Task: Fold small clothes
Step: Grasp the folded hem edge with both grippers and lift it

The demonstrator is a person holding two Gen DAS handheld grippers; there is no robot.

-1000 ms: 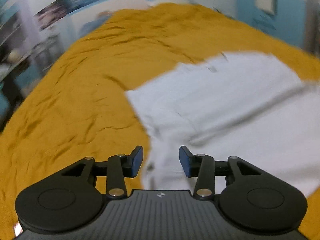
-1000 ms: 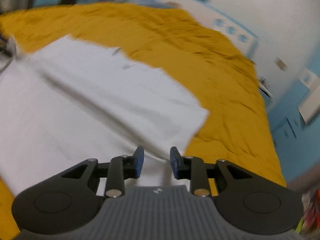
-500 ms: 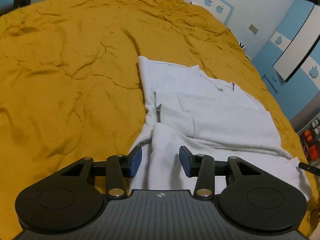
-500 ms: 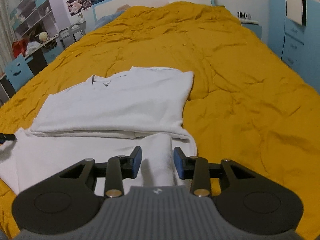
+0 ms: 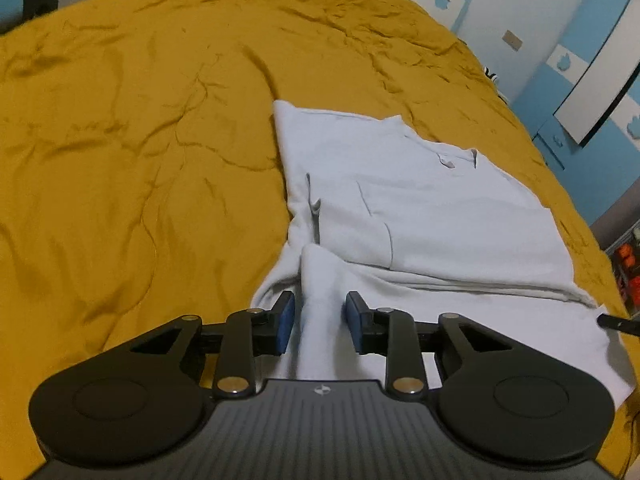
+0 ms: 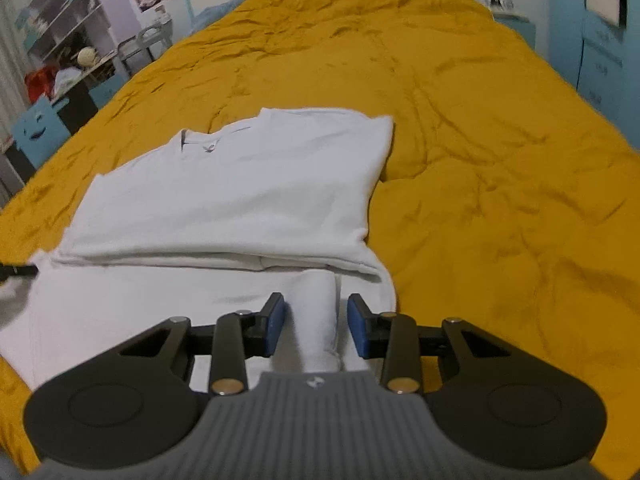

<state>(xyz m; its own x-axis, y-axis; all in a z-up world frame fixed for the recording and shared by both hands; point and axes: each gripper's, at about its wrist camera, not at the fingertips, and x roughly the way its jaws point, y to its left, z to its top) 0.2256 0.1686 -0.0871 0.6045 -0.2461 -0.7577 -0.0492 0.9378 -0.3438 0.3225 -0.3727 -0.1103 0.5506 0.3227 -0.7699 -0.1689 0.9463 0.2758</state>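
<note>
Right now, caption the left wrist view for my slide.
Open left gripper straddles a raised fold of white shirt on the mustard bedspread.

What I can't make out from my wrists

My left tool (image 5: 319, 322) and right tool (image 6: 316, 326) each straddle a raised fold of the white shirt (image 6: 240, 192), whose near hem their bodies hide. The other tool's tip (image 5: 618, 323) is cut off by the edge. The shelf clutter (image 6: 60, 68) is too blurred to name.
</note>
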